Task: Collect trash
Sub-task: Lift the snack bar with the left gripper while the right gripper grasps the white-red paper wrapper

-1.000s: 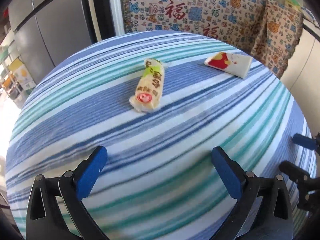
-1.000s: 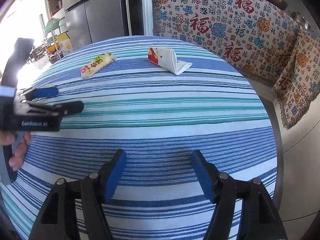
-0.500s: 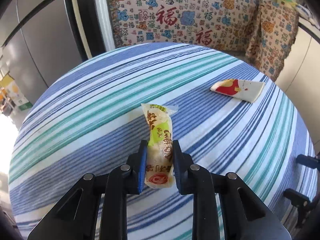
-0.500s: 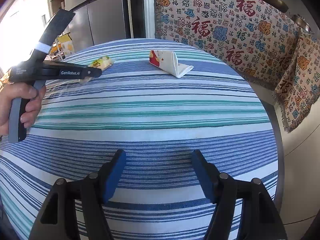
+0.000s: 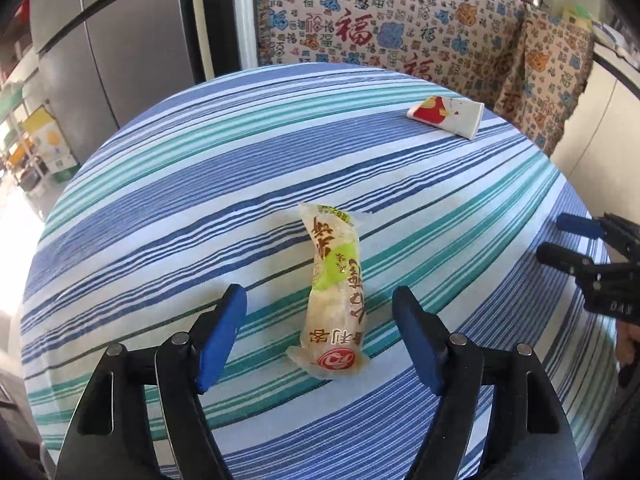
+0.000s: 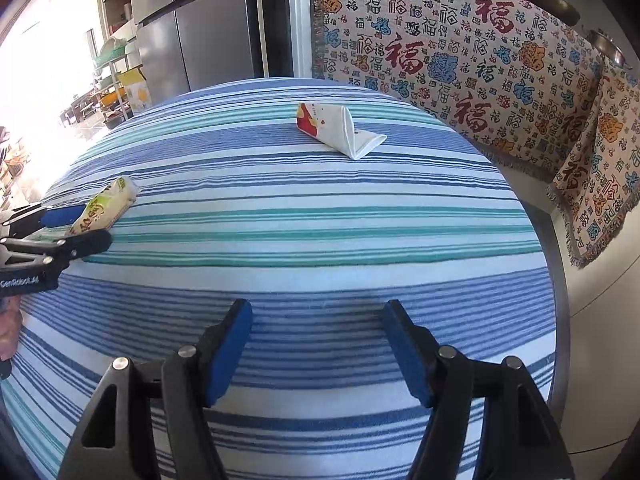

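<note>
Left gripper gapes, straddling the snack wrapper: light, crinkly, slippery; pinch mid-body. Right gripper idles open.

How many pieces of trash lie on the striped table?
2: a snack wrapper between the left gripper fingers, and a folded paper packet near the far edge.

Both grippers, the left gripper and right gripper, were matte black plastic with blue pads and silver pivot screws. White "GenRobot" lettering ran along the left one's side.
</note>
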